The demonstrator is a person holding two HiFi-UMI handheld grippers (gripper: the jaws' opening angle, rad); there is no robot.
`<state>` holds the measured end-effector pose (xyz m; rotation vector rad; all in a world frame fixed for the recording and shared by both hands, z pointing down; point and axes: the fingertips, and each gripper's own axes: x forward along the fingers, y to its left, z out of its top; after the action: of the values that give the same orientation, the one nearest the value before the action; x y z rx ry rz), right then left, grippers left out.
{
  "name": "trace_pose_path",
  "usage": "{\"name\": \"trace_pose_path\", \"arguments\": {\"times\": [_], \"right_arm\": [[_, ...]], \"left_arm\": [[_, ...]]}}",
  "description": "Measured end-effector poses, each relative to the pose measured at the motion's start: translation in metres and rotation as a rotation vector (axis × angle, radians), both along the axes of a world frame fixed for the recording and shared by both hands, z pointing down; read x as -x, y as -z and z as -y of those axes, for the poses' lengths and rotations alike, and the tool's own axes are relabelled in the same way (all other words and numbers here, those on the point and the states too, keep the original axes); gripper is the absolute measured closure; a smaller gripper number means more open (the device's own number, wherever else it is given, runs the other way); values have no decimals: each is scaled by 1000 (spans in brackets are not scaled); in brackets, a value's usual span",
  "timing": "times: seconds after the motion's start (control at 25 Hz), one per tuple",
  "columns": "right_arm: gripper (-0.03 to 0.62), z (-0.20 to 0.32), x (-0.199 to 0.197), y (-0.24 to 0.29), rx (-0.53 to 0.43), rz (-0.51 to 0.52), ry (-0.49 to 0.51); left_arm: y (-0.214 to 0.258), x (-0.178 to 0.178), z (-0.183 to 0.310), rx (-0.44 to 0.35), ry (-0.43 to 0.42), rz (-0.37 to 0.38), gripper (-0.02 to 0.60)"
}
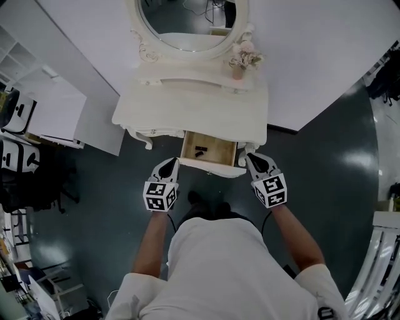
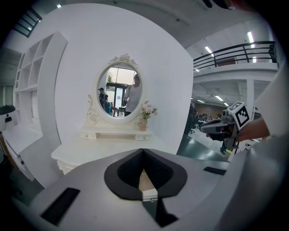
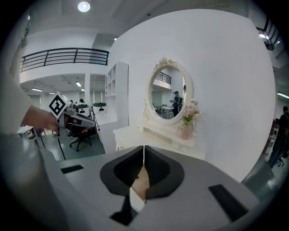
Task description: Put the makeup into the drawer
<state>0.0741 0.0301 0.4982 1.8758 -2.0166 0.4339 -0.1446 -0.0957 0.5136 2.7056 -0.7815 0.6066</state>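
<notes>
Item: white bench [image 1: 187, 106] against a white wall, carrying an oval mirror [image 1: 187, 19] and a flower vase [image 1: 239, 65] at its rear edge.
Drawer [image 1: 220, 149]: pulled out past the bench's front edge, top open.
Makeup [image 1: 200, 151]: small dark piece lying on the drawer floor, left of centre, apart from the walls.
Left gripper [image 1: 172, 162]: jaws closed together, holding nothing, near the drawer's left front corner.
Right gripper [image 1: 250, 158]: jaws closed together, holding nothing, near the right front corner.
Clearance: bare dark floor [image 1: 312, 181] on both sides; white shelf unit [image 1: 50, 112] well to the left.
</notes>
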Motion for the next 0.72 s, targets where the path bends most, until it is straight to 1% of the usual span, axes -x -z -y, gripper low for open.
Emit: {"name": "trace_pose_path", "arguments": {"times": [0.16,0.28,0.52,0.72], "right_arm": [[565,3,0,11,-16,-16,-23],[565,5,-2,23,-39,-34,-59],[565,9,-9,50,-97,-50,-151],[565,15,-9,61,-126,-60,-189]], "left_arm": [[7,8,7,-9,-9,-21,566],[20,15,16,-20,-8,-50,566],[61,18,41,-96,-47,-106,566],[78,18,68,-134,-65,-135,566]]}}
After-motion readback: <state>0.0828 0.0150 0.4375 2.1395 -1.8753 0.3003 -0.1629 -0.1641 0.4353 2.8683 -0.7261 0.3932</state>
